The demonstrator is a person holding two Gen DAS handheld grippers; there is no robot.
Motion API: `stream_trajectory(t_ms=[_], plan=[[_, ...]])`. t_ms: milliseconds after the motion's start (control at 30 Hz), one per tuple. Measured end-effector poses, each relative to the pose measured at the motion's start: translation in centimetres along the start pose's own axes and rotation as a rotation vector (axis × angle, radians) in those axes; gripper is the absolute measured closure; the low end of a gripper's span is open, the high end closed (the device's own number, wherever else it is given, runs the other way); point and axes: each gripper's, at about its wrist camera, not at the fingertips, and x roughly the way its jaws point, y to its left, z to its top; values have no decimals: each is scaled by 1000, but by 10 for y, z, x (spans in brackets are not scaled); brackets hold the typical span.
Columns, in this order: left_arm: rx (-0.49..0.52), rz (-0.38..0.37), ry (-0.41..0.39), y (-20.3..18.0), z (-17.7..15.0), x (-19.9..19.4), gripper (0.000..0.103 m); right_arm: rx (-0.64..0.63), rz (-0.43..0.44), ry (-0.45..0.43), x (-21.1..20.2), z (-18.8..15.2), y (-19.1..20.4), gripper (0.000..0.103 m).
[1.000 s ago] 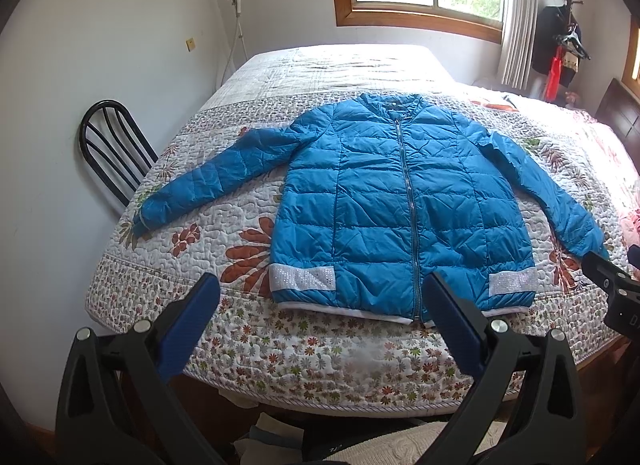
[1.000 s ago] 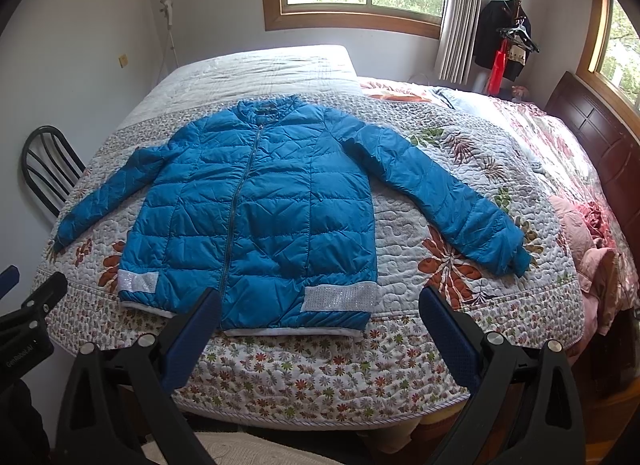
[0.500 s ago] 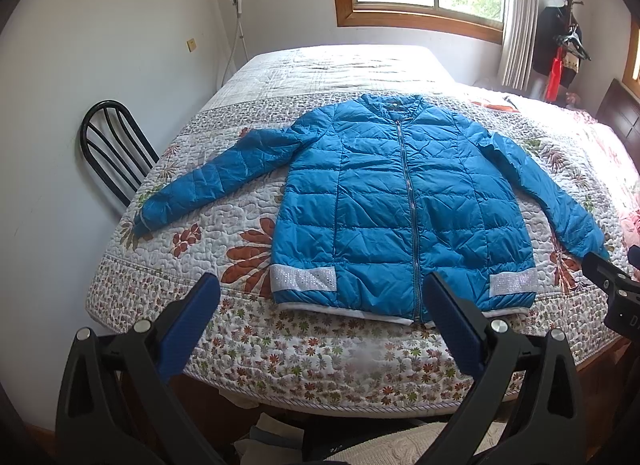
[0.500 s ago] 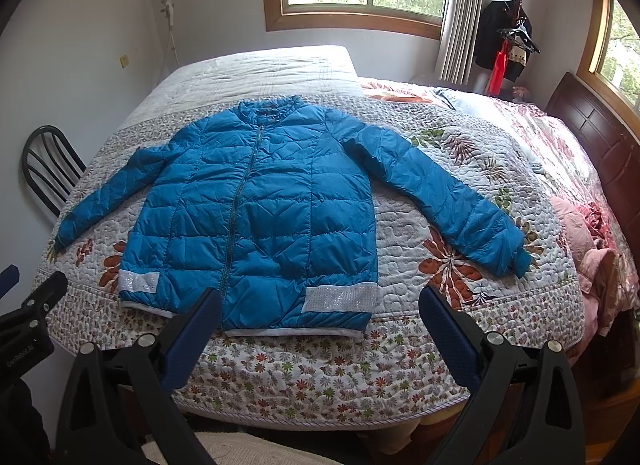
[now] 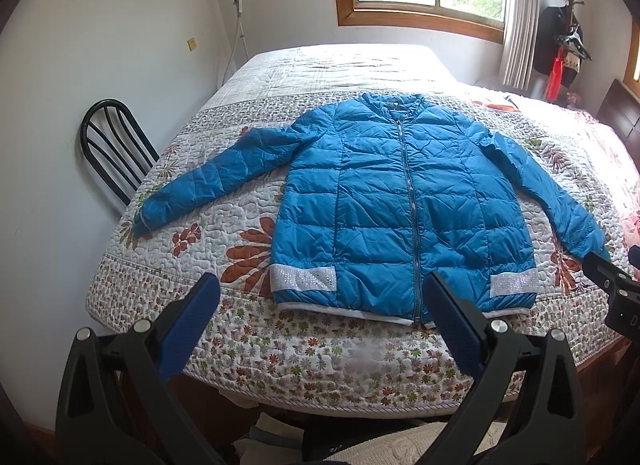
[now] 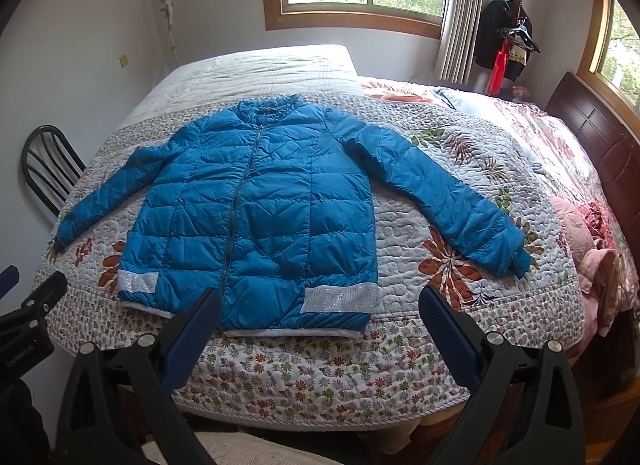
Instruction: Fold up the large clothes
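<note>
A blue quilted puffer jacket (image 5: 400, 201) lies flat and zipped on the bed's floral quilt (image 5: 248, 329), both sleeves spread outward, hem toward me. It also shows in the right wrist view (image 6: 260, 217). My left gripper (image 5: 320, 293) is open and empty, held back from the bed's near edge, in front of the hem. My right gripper (image 6: 320, 301) is open and empty, also short of the hem. The right gripper's body shows at the right edge of the left wrist view (image 5: 616, 289).
A black metal chair (image 5: 112, 145) stands against the wall left of the bed. A dark wooden headboard (image 6: 600, 137) and pink bedding (image 6: 588, 233) lie at the right. A coat rack (image 6: 512, 37) stands by the window.
</note>
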Motion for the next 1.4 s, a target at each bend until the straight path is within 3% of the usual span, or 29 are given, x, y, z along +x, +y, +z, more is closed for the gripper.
stream_trajectory(t_ms=[567,733,900,1000,1033,1067,1167,1400], plan=[[-3,-2,14,2,4,6,3,5,2,6,8,4,-3,4],[-4,-4,28,1,18,23,3,83,38,16,25,16,-28,4],[-17,-23,22,-11,47,54,3,206,-19,17,56,33,-91,4],[-10,-34,-20,-30,69,77,3,321,-24,19,79,42,-148,4],[-12,-47,-28,-38,77,85,3,383,-39,22,95,47,-187,4],[-14,-64,-35,-46,85,96,3,383,-39,22,95,47,-187,4],[-10,-84,-33,-77,110,130,3,488,-87,17,129,48,-261,4],[-8,-136,-9,-157,152,206,3,595,-159,120,206,24,-370,4]])
